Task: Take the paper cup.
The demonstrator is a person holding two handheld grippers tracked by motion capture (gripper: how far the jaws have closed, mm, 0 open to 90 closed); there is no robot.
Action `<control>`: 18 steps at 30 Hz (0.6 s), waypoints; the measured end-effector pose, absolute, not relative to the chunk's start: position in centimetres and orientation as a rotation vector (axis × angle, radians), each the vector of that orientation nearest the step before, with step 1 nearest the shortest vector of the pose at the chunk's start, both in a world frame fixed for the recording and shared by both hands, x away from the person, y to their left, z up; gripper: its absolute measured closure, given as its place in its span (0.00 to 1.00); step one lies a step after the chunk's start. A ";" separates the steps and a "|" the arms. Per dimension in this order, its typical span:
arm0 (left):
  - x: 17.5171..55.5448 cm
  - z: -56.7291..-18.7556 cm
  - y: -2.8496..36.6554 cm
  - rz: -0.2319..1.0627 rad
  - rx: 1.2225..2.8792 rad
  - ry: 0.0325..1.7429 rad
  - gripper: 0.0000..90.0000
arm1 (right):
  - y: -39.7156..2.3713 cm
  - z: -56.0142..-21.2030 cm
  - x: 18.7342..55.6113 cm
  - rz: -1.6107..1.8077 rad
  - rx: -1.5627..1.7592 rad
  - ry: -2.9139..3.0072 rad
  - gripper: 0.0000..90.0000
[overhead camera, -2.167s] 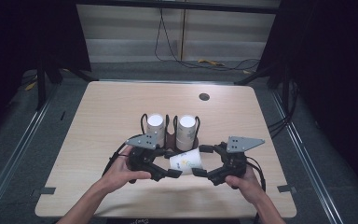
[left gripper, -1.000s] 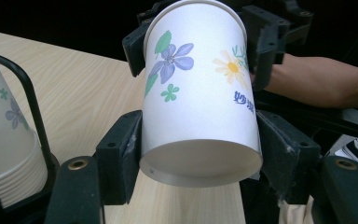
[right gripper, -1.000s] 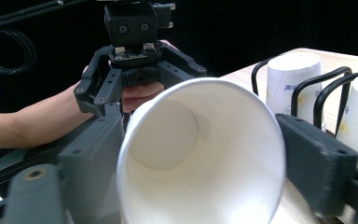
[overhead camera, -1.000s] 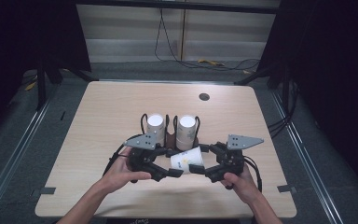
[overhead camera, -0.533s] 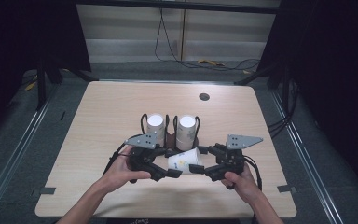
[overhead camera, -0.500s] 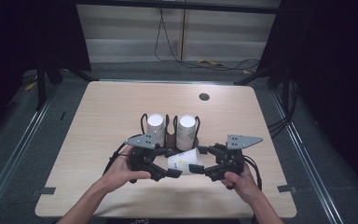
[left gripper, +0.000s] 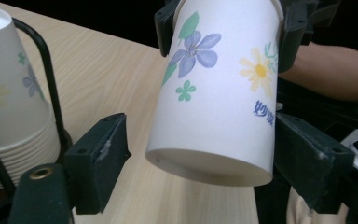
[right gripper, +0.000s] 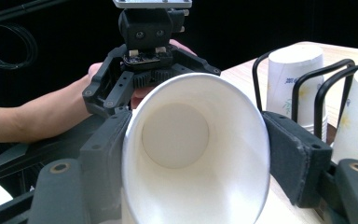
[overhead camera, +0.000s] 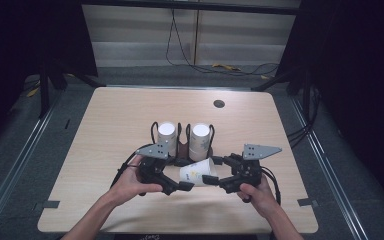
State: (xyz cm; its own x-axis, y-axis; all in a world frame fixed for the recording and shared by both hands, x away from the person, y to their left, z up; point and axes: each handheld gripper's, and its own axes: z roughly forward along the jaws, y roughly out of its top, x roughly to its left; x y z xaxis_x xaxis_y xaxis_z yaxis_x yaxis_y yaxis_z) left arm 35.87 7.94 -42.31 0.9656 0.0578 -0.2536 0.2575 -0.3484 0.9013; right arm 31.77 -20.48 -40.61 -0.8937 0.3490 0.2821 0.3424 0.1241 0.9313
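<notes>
1. A paper cup (overhead camera: 198, 171) printed with flowers lies on its side in the air between the two grippers, just in front of the cup rack (overhead camera: 181, 145) near the middle of the wooden table (overhead camera: 120, 115).
2. The right gripper (overhead camera: 211, 180) has just been closing its jaws, and they now clamp the cup at its open rim — in the right gripper view both pads press the cup (right gripper: 196, 158) hard enough to squeeze its mouth into an oval.
3. The left gripper (overhead camera: 181, 186) has just been opening its jaws; in the left gripper view they stand spread around the cup's closed base, the left pad clearly apart from the cup (left gripper: 219, 88), the right pad just beside it.
4. Two stacks of upturned cups (overhead camera: 168, 137) (overhead camera: 200, 139) stand in the rack's black wire loops, just behind the held cup.
</notes>
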 end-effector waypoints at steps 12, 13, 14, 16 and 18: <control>36.3 -42.9 8.4 -0.131 1.981 0.264 0.17 | -20.5 -40.6 32.3 1.846 0.785 2.358 0.32; 36.3 -42.9 8.5 -0.125 1.982 0.267 0.17 | -20.4 -40.6 32.4 1.828 0.795 2.363 0.31; 36.3 -42.9 8.5 -0.120 1.984 0.266 0.17 | -20.4 -40.7 32.4 1.813 0.804 2.370 0.32; 36.1 -42.7 8.5 -0.086 1.993 0.264 0.18 | -20.4 -40.7 32.4 1.786 0.803 2.383 0.32; 36.0 -42.7 8.6 -0.082 1.994 0.251 0.18 | -20.4 -40.7 32.3 1.776 0.804 2.387 0.32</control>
